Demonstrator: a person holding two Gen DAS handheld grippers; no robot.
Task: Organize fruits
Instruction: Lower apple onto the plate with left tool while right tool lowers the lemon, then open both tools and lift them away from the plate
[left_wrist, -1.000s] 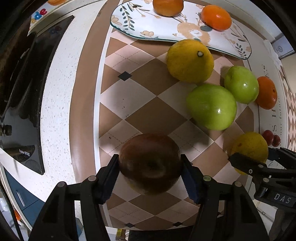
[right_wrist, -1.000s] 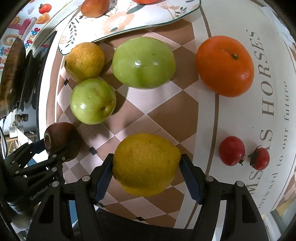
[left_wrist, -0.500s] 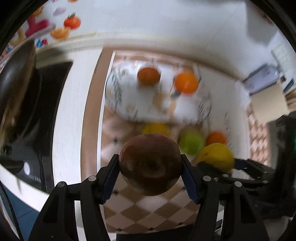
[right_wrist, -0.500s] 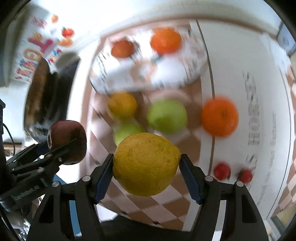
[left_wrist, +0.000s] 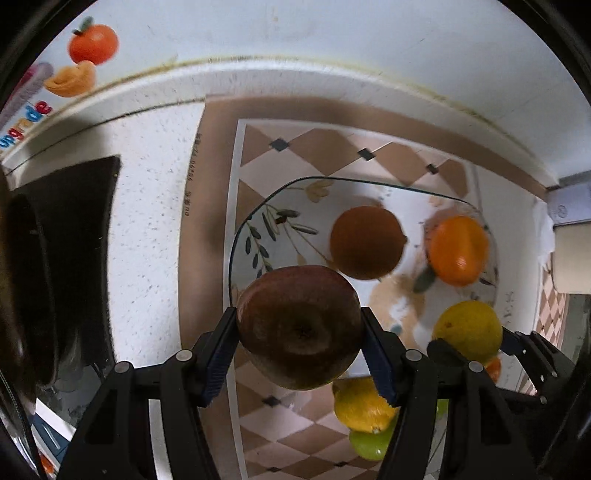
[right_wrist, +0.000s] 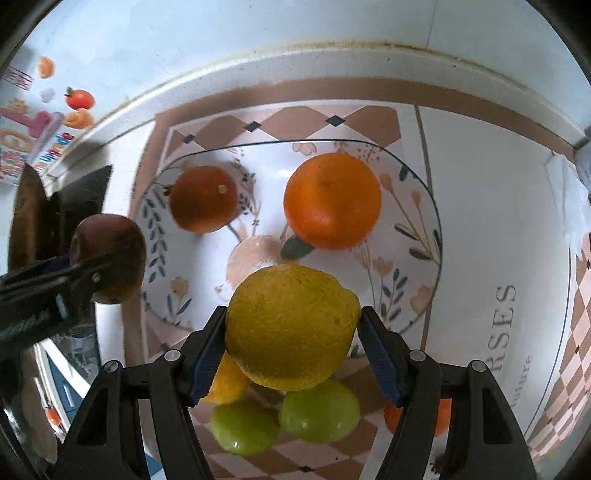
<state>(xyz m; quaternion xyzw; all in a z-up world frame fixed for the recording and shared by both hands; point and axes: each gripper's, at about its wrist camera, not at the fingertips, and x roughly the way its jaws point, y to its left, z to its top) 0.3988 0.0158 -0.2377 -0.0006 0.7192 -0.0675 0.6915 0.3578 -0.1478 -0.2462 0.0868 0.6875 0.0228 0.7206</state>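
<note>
My left gripper (left_wrist: 299, 332) is shut on a dark red apple (left_wrist: 299, 321) and holds it in the air over the near left rim of a flowered plate (left_wrist: 255, 229). My right gripper (right_wrist: 291, 332) is shut on a yellow lemon (right_wrist: 291, 325) above the plate's near part (right_wrist: 424, 229). Two oranges lie on the plate, a darker one (right_wrist: 203, 199) and a brighter one (right_wrist: 332, 201). On the checked mat below lie a yellow fruit (right_wrist: 225, 384), two green apples (right_wrist: 243, 428) (right_wrist: 319, 415) and a partly hidden orange (right_wrist: 391, 417).
A black cooktop (left_wrist: 74, 221) fills the counter to the left. The wall with fruit stickers (left_wrist: 92, 44) stands close behind the plate. A white mat with lettering (right_wrist: 506, 314) lies to the right. Speckled white counter (left_wrist: 155, 221) runs between the cooktop and the checked mat.
Both grippers rose off the checked mat with their fruit and travelled toward the wall. They now hang over the plate, and the loose fruit has dropped to the bottom of both views.
</note>
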